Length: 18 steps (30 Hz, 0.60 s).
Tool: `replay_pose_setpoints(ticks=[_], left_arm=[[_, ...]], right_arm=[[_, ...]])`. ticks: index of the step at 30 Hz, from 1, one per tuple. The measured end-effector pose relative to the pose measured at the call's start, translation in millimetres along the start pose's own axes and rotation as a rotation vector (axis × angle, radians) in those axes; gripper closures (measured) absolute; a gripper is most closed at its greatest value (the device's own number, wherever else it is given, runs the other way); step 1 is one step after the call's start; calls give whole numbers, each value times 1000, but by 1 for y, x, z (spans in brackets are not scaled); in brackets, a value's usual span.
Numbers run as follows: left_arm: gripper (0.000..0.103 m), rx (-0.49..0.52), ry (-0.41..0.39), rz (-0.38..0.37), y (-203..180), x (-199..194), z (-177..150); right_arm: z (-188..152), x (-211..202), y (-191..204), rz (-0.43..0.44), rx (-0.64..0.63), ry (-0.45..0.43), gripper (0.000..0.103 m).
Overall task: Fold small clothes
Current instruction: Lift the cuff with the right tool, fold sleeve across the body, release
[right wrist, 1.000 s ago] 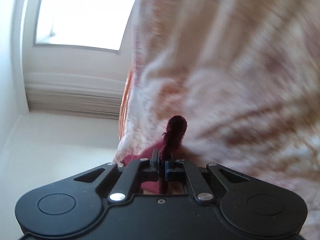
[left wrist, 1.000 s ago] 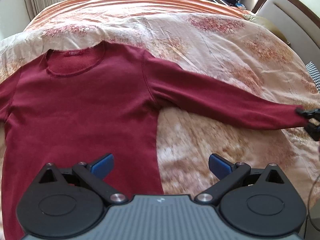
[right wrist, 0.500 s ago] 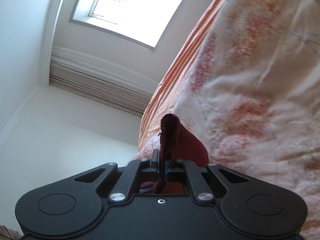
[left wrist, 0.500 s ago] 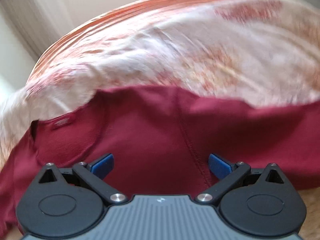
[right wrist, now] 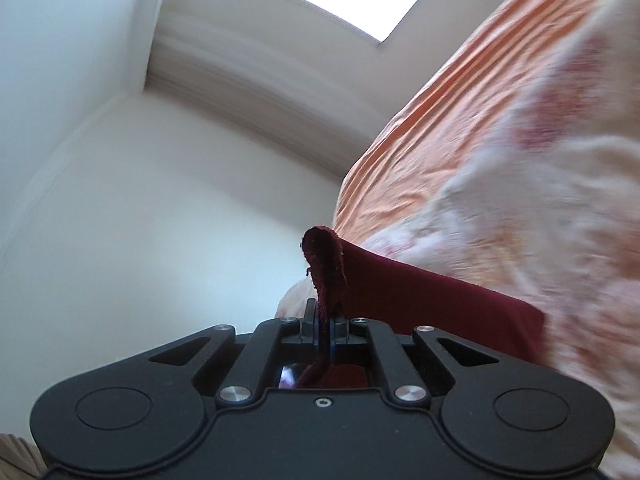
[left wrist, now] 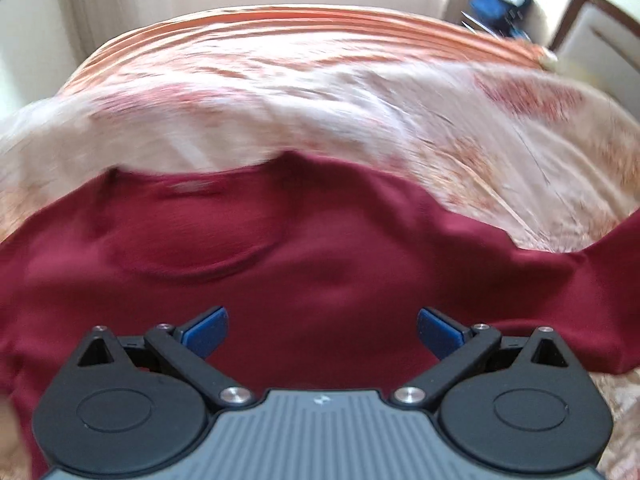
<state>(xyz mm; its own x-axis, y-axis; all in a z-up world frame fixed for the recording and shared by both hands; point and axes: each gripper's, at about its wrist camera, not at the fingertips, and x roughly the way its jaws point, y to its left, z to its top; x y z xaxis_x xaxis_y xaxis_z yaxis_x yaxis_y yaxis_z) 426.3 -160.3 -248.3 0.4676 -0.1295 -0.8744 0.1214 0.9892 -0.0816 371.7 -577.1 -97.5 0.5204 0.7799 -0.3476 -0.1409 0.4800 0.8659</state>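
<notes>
A dark red sweater (left wrist: 304, 264) lies face up on the bed, its collar (left wrist: 188, 232) toward the far side. My left gripper (left wrist: 322, 330) is open and empty, low over the sweater's chest just below the collar. The right sleeve (left wrist: 592, 280) rises off the bed at the right edge. My right gripper (right wrist: 324, 320) is shut on the sleeve's cuff (right wrist: 326, 264), and the sleeve (right wrist: 432, 300) trails away from it to the right, lifted above the bed.
The bed has a cream floral duvet (left wrist: 360, 120) with an orange striped band (left wrist: 300, 28) at the far side. A blue bag (left wrist: 500, 4) and a headboard (left wrist: 596, 36) are at the back right. A window and curtain (right wrist: 256, 72) show in the right wrist view.
My left gripper has moved left from the shoulder seam to below the collar, staying open. My right gripper, still shut on the cuff, has carried the sleeve higher and toward the sweater's body.
</notes>
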Motion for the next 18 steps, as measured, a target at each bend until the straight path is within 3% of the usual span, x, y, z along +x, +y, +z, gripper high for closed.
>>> replay_pose_setpoints(ticks=[7,14,18], left_arm=[[0,-106,-29,31,118,-78,-48],[0,-184,-34,48,213,-130,-88],[0,-204,-34,43,248,-143,-105]], right_arm=[[-14,152,55,-35,-102,175,99],[-83,301,67,-156,-135,311,99],[-126,374,62,-226,-158,383,99]])
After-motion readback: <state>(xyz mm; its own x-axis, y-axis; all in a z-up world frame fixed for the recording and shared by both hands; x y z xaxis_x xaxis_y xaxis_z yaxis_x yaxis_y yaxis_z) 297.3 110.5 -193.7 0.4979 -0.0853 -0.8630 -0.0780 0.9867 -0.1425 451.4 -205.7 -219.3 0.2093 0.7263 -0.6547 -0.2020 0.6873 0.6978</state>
